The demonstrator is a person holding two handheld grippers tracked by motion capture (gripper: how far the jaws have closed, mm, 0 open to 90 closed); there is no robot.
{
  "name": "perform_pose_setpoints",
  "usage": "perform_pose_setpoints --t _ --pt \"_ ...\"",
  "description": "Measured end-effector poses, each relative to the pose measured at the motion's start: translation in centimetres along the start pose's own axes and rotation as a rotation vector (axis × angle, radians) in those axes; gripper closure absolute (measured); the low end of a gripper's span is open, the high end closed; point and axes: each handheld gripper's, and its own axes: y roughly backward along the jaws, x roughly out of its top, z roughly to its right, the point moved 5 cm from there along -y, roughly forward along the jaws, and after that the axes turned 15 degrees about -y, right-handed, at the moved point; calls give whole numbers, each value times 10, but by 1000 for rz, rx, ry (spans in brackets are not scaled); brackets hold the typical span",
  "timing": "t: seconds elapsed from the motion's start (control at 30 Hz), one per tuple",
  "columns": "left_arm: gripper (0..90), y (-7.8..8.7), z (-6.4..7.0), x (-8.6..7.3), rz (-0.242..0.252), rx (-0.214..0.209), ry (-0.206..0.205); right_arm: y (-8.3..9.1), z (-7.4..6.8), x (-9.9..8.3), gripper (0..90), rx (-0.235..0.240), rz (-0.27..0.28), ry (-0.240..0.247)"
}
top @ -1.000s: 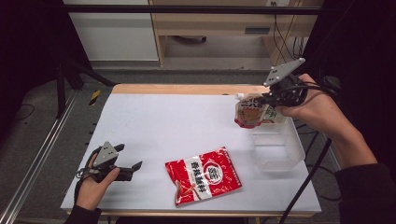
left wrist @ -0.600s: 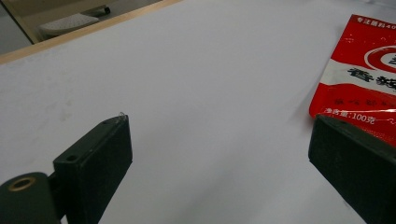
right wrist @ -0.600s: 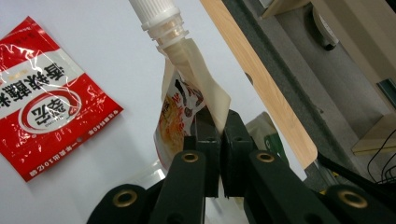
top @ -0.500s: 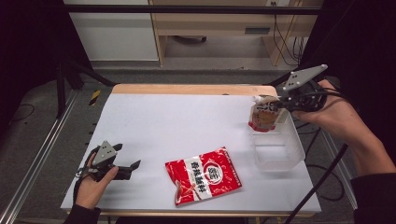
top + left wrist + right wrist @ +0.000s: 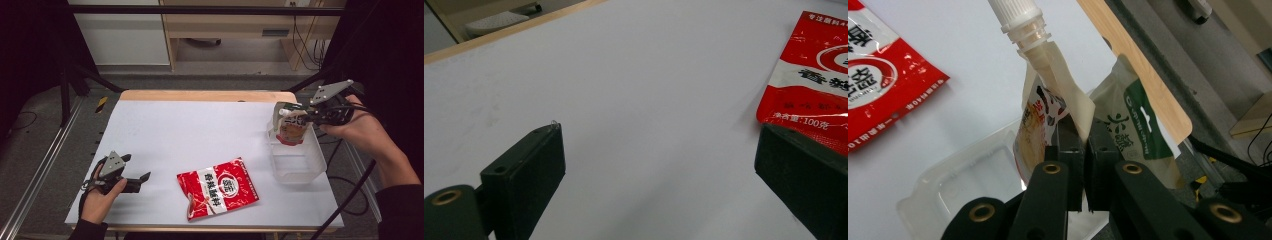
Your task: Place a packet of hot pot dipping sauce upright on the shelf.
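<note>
White tabletop (image 5: 200, 130) carries everything, and nearest its front edge, toward the left corner, the left gripper (image 5: 134, 182) rests low in the person's left hand (image 5: 97, 200), its black jaws spread wide with nothing between them; in the left gripper view they stand far apart over bare surface, the right-hand one just in front of a corner of the red sachet (image 5: 811, 80). That red sachet (image 5: 218, 187) lies flat near the middle of the front edge, well apart from the left gripper, printed face up with a white band and round emblem. Farther back, along the right edge, sits a clear plastic tray (image 5: 300, 167), its walls see-through. Over the tray's far end the right gripper (image 5: 300, 117), held in the right hand (image 5: 357, 127), is pinching a spouted pouch (image 5: 291, 127) by its upper part; the right gripper view shows the jaws pressed together on the pouch's folded top seam below the white screw cap (image 5: 1015, 15), with the pouch (image 5: 1040, 125) hanging above the tray (image 5: 963, 192). Beyond it runs the table's pale wooden far edge (image 5: 200, 95).
</note>
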Motion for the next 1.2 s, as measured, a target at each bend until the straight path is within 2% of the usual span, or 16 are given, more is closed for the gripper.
perform_pose_setpoints --t 0.1,0.27,0.53,0.83,1.2 --pt "59 -1 1 0 -2 -1 -1 -12 7 -8 883 5 -10 -7" --pt "59 -2 2 1 -5 -2 -3 -19 12 -6 882 15 6 -15" --pt "59 -3 5 1 -10 -11 -9 -33 14 -2 882 22 2 -6" --pt "59 -4 6 1 -10 -13 -12 -44 14 -7 882 34 -18 -11" --pt "59 -3 7 3 -4 -18 -18 -61 16 -25 882 50 -37 -64"
